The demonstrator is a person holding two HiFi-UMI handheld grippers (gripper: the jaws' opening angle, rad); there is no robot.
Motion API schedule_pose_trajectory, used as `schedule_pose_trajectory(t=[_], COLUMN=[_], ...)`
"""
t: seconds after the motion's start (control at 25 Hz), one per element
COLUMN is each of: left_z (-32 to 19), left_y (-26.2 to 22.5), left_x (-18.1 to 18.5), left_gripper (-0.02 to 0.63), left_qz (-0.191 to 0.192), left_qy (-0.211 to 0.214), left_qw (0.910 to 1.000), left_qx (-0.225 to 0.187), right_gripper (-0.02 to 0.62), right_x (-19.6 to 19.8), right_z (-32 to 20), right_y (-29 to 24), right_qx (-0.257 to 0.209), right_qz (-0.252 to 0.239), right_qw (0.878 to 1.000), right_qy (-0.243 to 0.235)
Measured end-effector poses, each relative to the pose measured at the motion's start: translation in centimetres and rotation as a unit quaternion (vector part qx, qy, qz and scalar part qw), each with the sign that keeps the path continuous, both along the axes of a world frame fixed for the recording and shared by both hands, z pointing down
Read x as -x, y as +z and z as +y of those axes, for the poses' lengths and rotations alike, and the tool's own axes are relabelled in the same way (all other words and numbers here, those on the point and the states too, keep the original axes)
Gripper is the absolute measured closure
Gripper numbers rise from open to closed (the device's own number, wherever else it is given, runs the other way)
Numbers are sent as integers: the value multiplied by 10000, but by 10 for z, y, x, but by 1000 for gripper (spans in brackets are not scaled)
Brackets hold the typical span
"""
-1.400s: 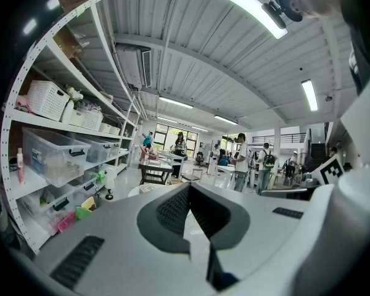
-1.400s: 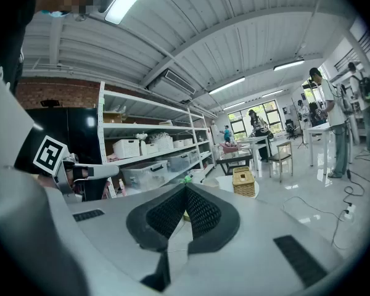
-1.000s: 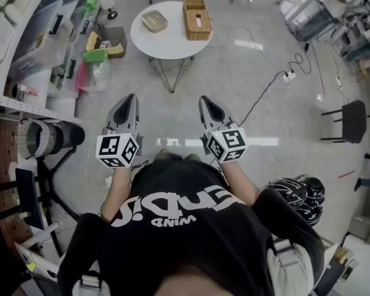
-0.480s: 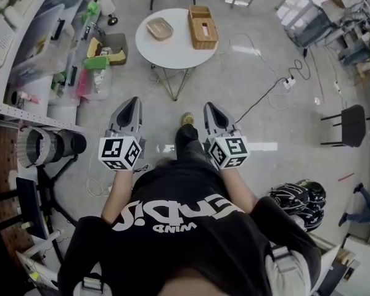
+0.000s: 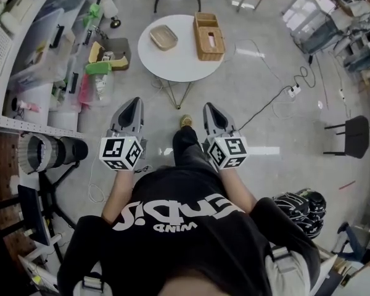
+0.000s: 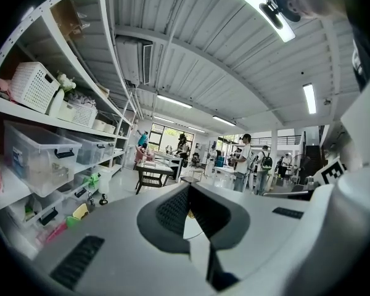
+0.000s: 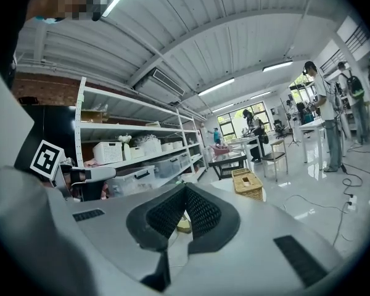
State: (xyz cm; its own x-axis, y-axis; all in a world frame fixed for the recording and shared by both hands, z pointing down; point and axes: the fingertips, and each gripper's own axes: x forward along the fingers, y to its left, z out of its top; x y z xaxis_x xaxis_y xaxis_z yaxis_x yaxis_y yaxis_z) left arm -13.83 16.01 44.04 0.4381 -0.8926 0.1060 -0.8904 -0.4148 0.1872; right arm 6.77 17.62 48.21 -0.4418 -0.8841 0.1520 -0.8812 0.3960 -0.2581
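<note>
Head view: left gripper and right gripper are held side by side, both with jaws closed together on nothing. Well ahead of them stands a table carrying 1 wicker box and 1 tray

Head view overhead, gripper views level forward, sharing round table

Grey floor, white shelving, strip lights.
</note>
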Motion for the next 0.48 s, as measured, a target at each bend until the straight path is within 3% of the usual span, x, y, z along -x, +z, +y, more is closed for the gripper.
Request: schedule_pose_trajectory(t=[0.48], left_z=[-123], left_y=[-15], left_x=[-18], left_gripper=[606], left_qz=[16], left_qy=[-166], left_qw=[9998], left_qx=[90], right_gripper=[597], right_x=[1], right_z=[-130], right_y=[-10], right_qx=[61], right_qz=[-140], right_qw=[9990], right_qy=[-427])
